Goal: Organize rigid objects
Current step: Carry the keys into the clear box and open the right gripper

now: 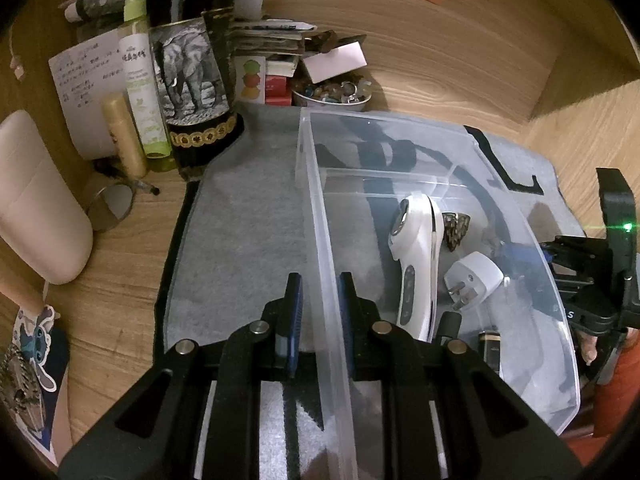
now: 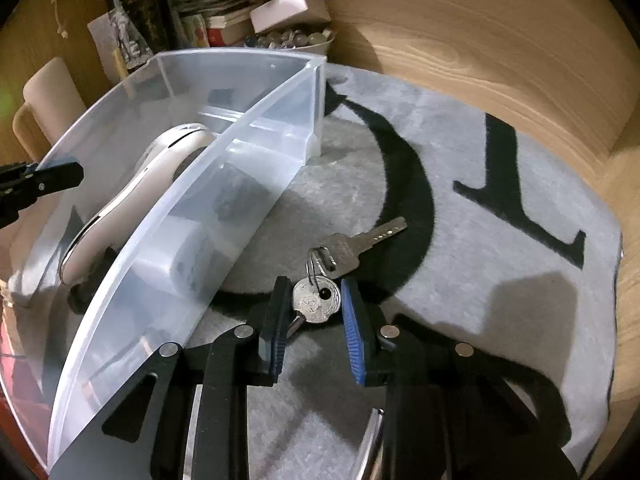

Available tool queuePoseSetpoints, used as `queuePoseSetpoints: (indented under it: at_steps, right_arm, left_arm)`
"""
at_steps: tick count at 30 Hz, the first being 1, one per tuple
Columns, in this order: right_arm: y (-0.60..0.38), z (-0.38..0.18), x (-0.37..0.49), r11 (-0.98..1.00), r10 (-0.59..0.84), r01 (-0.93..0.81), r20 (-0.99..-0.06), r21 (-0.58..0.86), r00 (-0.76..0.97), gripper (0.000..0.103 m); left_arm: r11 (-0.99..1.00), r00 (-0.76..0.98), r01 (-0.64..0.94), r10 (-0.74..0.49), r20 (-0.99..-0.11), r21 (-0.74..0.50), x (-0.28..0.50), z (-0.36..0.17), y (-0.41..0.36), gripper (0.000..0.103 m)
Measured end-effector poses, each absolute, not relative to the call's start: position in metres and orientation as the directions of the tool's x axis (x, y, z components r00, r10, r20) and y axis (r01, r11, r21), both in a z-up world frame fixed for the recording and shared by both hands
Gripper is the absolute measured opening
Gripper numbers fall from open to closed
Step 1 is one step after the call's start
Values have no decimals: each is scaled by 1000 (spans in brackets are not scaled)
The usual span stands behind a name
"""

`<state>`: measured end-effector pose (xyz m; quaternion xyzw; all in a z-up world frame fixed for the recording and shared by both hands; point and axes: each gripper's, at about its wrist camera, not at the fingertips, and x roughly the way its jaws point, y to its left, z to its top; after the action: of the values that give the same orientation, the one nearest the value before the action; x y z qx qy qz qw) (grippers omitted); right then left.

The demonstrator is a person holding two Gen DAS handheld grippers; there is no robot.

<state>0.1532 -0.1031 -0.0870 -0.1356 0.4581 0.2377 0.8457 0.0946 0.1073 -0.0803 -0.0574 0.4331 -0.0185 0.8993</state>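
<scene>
A clear plastic bin (image 1: 316, 200) stands on a grey mat (image 2: 500, 280). My left gripper (image 1: 320, 278) is shut on the bin's near left wall, one pad on each side of it. Inside the bin lie a white handheld device (image 1: 416, 248), a white plug adapter (image 1: 474, 276), a patterned clip (image 1: 456, 228) and a small black and gold item (image 1: 490, 344). To the right of the bin (image 2: 240, 128), a bunch of keys (image 2: 320, 276) lies on the mat. My right gripper (image 2: 314, 300) is shut on the round-headed key, and the long key (image 2: 360, 246) points away from it.
Behind the mat stand an elephant-print tin (image 1: 192, 76), a green bottle (image 1: 140, 80), a gold tube (image 1: 124, 132), a bowl of beads (image 1: 332, 94) and a stack of papers (image 1: 268, 36). A beige case (image 1: 36, 200) lies at the left. A wooden wall (image 2: 480, 40) closes the back.
</scene>
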Motion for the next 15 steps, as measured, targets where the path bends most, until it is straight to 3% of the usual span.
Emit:
queuePoseSetpoints:
  at_steps: [15]
  right_arm:
    - [-144, -43, 140, 898, 286, -439, -751, -6, 595, 23]
  left_arm:
    - [998, 624, 32, -61, -779, -52, 109, -77, 72, 16]
